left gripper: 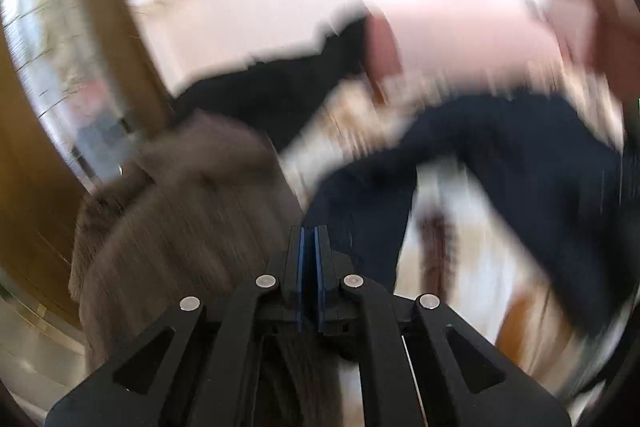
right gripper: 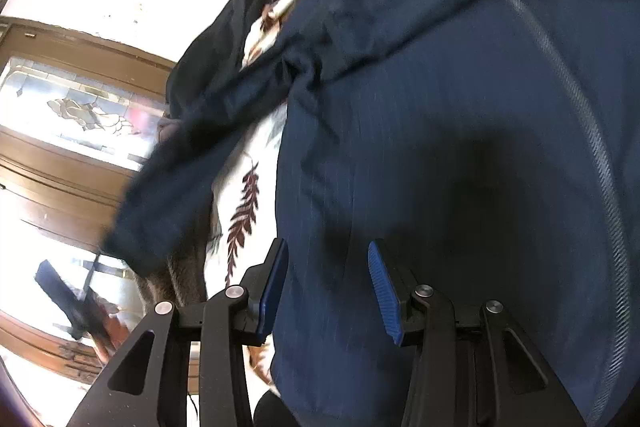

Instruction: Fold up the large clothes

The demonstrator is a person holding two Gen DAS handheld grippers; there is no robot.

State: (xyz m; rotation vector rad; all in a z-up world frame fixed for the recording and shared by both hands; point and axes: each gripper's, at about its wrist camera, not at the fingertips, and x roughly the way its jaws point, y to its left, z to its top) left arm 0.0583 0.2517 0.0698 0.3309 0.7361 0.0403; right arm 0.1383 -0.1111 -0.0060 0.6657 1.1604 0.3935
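Folding looks barely begun; the navy garment [right gripper: 440,147] lies unfolded, sleeve out; right gripper [right gripper: 328,283] gapes over it; left gripper [left gripper: 310,247] pinched together, apparently empty, beside it.

A home, likely a bedroom. Leaf-print bedding [right gripper: 244,211] lies under clothes. A leaded-glass wooden door [right gripper: 80,107] stands at nine o'clock.

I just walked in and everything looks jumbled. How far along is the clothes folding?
Early, as far as I can tell. Done: nothing visibly folded; no neat stack shows. In hand: the left gripper is shut, though whether it pinches cloth is too blurred to tell; the right gripper is open against the navy garment, which lies rumpled with a sleeve flung out. Left: the navy garment, a grey fuzzy garment and a black garment.
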